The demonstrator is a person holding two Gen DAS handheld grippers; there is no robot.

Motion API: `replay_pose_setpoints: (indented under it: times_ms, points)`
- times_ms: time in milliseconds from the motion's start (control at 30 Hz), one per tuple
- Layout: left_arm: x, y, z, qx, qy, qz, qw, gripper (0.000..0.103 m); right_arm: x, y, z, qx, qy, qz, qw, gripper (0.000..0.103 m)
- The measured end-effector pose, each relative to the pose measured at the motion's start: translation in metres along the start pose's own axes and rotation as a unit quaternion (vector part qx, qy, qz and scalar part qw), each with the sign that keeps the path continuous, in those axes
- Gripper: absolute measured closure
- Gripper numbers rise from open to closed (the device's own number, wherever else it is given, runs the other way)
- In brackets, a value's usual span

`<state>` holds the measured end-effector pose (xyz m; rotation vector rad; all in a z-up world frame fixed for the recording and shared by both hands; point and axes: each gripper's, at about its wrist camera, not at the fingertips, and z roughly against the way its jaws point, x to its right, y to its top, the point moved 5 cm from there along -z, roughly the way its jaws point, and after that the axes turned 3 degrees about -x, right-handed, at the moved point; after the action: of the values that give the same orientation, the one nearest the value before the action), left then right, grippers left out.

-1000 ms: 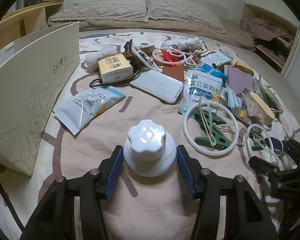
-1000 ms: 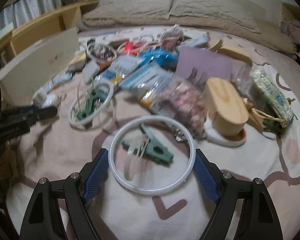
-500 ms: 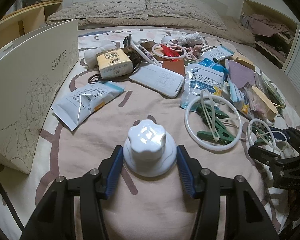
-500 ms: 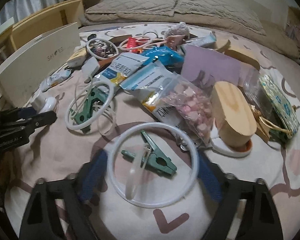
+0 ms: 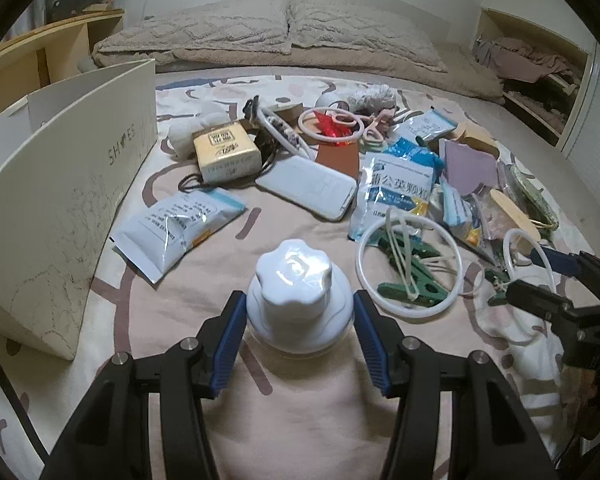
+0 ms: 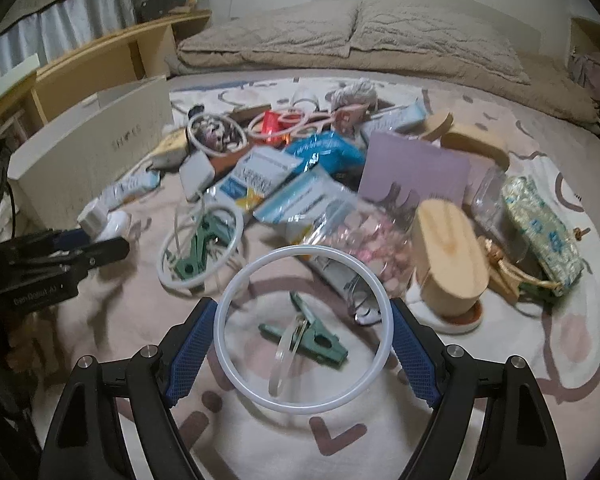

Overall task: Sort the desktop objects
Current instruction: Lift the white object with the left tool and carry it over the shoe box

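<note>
White scalloped-cap plastic jar [image 5: 298,300] is sitting clamped in the left gripper [image 5: 299,334]; beside it, the right gripper [image 6: 302,344] is grasping a white plastic ring [image 6: 302,330].

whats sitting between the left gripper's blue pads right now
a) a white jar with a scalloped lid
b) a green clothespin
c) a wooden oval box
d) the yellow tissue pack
a: the left gripper has the white jar with its scalloped lid between its blue pads, while the yellow tissue pack lies farther back on the bed.

White jar [image 5: 299,301], green clip [image 6: 315,337] (blue-padded tools)
</note>
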<state>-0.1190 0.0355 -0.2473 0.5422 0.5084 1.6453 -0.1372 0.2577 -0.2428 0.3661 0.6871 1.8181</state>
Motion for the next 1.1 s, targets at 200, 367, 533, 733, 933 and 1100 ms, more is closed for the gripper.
replay_pose_setpoints:
  times_ms: [200,367,533,733,933,1100]
  points:
    - [0.0,0.007,0.012,0.012,-0.001,0.0,0.9999,0.049,-0.003,0.01,0.007,0.01,0.004,0.001,1.0,0.019]
    - [-0.002,0.014,0.024,0.022,-0.004,0.007,0.9997,0.049,-0.006,0.024,0.017,0.018,0.01,0.005,1.0,0.019]
    - [-0.002,0.023,0.039,0.033,-0.002,0.008,0.9994,0.049,-0.008,0.034,0.028,0.032,0.016,0.005,0.999,0.019]
    - [-0.009,0.039,0.059,0.043,0.003,0.014,0.999,0.049,-0.009,0.046,0.039,0.033,0.03,-0.011,0.999,0.019]
    - [-0.016,0.055,0.075,0.049,0.008,0.019,0.9986,0.049,-0.016,0.065,0.056,0.046,0.031,-0.003,0.998,0.019]
    - [-0.027,0.073,0.088,0.053,0.016,0.024,0.9982,0.049,-0.028,0.085,0.069,0.058,0.032,0.012,0.998,0.019]
